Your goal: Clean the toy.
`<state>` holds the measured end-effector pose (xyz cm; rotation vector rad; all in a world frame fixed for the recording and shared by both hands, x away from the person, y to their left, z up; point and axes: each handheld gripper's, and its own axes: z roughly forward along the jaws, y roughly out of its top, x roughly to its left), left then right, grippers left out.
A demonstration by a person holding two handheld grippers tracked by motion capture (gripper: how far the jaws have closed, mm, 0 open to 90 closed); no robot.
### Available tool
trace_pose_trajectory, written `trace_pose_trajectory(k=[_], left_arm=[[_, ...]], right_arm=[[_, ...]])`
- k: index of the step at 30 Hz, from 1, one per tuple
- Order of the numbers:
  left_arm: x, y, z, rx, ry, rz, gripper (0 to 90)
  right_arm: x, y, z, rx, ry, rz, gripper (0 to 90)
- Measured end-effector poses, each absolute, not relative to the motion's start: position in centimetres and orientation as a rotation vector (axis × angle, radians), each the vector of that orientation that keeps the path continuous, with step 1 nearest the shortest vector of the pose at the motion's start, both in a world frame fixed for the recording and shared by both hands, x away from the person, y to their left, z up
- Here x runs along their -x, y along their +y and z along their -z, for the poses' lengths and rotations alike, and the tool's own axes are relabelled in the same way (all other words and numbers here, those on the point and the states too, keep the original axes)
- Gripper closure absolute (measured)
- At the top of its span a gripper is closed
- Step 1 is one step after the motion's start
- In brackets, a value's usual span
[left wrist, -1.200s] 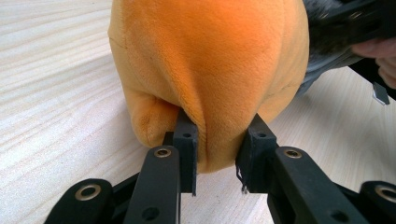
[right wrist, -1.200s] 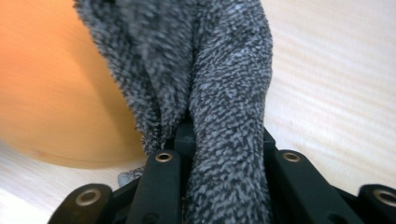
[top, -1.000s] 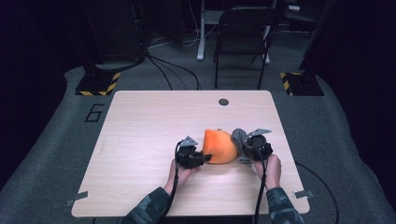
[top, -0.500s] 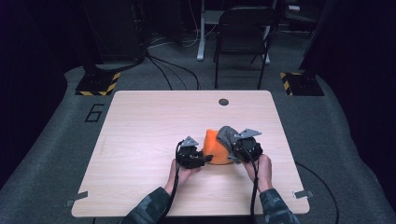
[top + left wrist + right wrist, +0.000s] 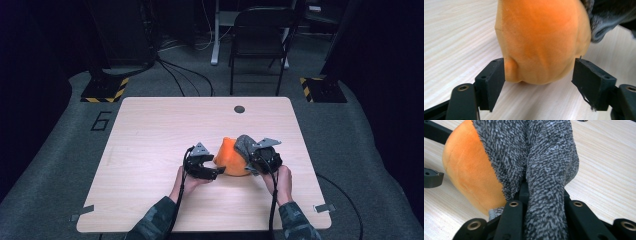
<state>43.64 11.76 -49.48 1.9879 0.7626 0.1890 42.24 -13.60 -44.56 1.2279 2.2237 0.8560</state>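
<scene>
Orange plush lump (image 5: 231, 159) sitting on the pale wooden table (image 5: 150, 130), toward the near right part of the top, between the two grippers. Grey fuzzy cloth (image 5: 245, 144) draping over its right shoulder, seen up close in the right gripper view (image 5: 541, 165) as a thick speckled fold hanging down across the orange plush (image 5: 466, 170).

Right gripper (image 5: 260, 161) clamping tight on that grey cloth, jaws closed with the fold pinched between them and spilling forward over the linkage.

Left gripper (image 5: 204, 167) lying low at the lump's left side, jaws having just been opening and now standing apart. In the left gripper view, gripper (image 5: 539, 75) straddling the rounded end of the plush (image 5: 541, 37): the left pad grazing or sitting just beside a small orange bulge, the right pad clear of the surface, nothing squeezed.

Hands coming in from the near edge, sleeves in a dark mottled pattern. Dark round hole (image 5: 239, 109) showing near the table's far edge; black folding chair (image 5: 260, 40) standing beyond it on grey carpet.
</scene>
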Motion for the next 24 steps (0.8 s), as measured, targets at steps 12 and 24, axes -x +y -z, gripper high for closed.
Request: trace_pose_trajectory(k=[12, 24], left_arm=[[-44.0, 11.3, 51.0, -2.086, 0.672, -0.287, 22.2], [-43.1, 10.0, 51.5, -2.126, 0.546, -0.453, 49.4]], right_arm=[[-42.3, -13.7, 44.6, -1.234, 2.223, -0.850, 74.7], [-42.3, -13.7, 44.6, -1.237, 2.220, -0.853, 74.7]])
